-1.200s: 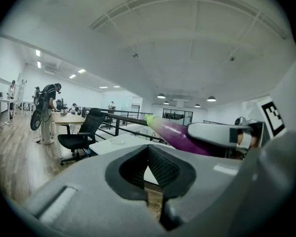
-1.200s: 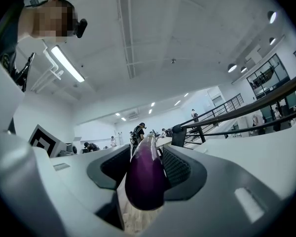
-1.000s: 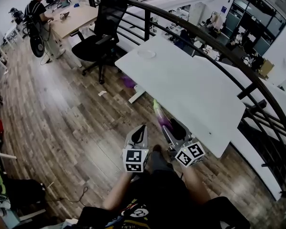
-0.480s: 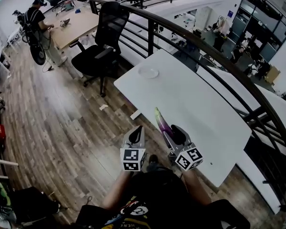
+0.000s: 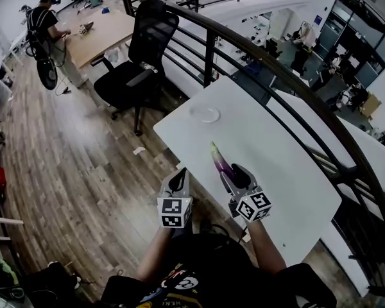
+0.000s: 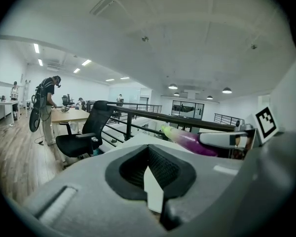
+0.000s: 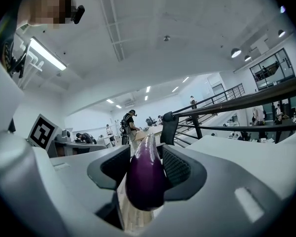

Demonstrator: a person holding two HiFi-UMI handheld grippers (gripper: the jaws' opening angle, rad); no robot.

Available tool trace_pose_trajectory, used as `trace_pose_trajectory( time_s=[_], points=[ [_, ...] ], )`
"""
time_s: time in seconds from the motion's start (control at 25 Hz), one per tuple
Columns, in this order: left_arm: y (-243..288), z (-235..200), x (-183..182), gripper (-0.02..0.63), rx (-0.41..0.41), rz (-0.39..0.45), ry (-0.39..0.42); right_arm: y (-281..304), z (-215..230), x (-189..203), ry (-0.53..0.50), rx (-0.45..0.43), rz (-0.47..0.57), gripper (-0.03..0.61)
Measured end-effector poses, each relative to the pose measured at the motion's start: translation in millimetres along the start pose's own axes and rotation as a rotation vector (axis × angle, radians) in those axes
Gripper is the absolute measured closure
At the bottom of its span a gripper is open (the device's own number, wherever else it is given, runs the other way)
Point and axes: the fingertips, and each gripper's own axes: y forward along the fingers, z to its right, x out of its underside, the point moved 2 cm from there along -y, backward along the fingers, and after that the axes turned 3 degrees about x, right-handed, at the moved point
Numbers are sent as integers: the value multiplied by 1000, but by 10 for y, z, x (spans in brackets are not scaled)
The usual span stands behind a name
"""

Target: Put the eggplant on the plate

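Observation:
My right gripper (image 5: pixel 233 174) is shut on a purple eggplant (image 5: pixel 219 162) with a green tip that points up and away over the white table (image 5: pixel 276 153). In the right gripper view the eggplant (image 7: pixel 146 174) fills the space between the jaws of that gripper (image 7: pixel 147 168). A small clear plate (image 5: pixel 205 113) lies at the table's far left corner, well ahead of the eggplant. My left gripper (image 5: pixel 177 181) hangs over the wood floor beside the table's near edge; in its own view the gripper (image 6: pixel 151 168) has its jaws together with nothing between them, and the eggplant (image 6: pixel 187 139) shows to the right.
A black office chair (image 5: pixel 138 50) stands beyond the table's left end. A dark railing (image 5: pixel 269 63) runs along the table's far side. A person (image 5: pixel 48 31) stands at a wooden desk (image 5: pixel 96 34) far left.
Both grippers have come forward toward the table. The eggplant now hangs over the tabletop instead of the floor, and the plate is nearer in view.

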Motion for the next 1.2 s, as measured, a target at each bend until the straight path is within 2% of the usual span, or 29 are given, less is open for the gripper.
trace_pose_trajectory(
  time_s=[0.32, 0.56, 0.68, 0.8, 1.04, 1.12, 1.2],
  points=[
    [883, -891, -159, 607, 37, -43, -17, 1563, 775, 94, -101, 89, -94, 371],
    [1275, -1522, -204, 607, 57, -109, -59, 2670, 1401, 617, -217, 159, -259, 371],
    [1420, -1792, -192, 607, 57, -144, -59, 3141, 1736, 817, -267, 230, -328, 371],
    [1492, -1986, -155, 609, 38, -171, -93, 3463, 2041, 923, -274, 295, -376, 371],
    [1522, -2156, -112, 608, 2, -218, -97, 3939, 2154, 1203, -357, 238, -491, 373],
    [1523, -2143, -88, 609, -3, -223, -104, 3964, 2150, 1360, -382, 234, -547, 372],
    [1539, -2116, -75, 607, 1, -221, -106, 3974, 2164, 1385, -374, 244, -551, 367]
  ],
)
